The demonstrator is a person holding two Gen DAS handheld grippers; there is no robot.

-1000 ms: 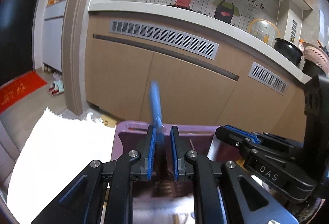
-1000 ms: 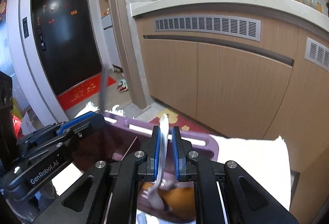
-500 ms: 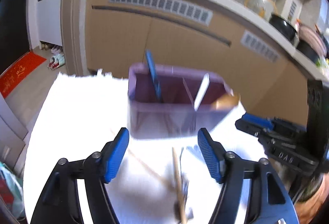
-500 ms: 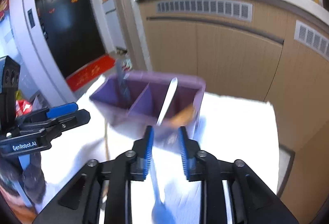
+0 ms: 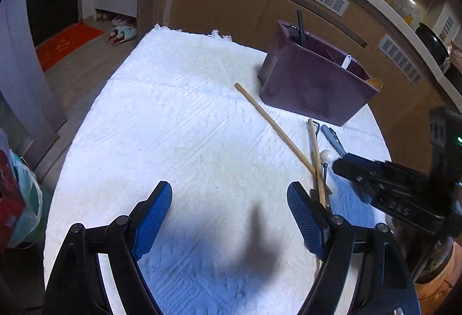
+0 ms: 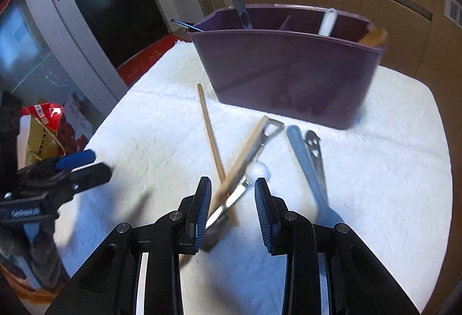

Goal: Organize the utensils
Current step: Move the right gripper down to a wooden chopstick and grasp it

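- Left tool (image 5: pixel 229 213) spread wide over bare white tabletop (image 5: pixel 179 118), chopsticks (image 5: pixel 277 130) just right.
- Right tool (image 6: pixel 232 202) parted, straddling crossed chopsticks (image 6: pixel 231 170); purple organizer (image 6: pixel 288 69) beyond.

Left wrist cam sits high over the white cloth (image 5: pixel 179 124), tilted down, facing the purple bin (image 5: pixel 311 86) at far right, wooden cabinets behind. Right wrist cam sits lower and nearer, bin (image 6: pixel 286 69) straight ahead, dark door at left. Both views share bin, cloth, and the loose chopsticks (image 6: pixel 212 133) before it.
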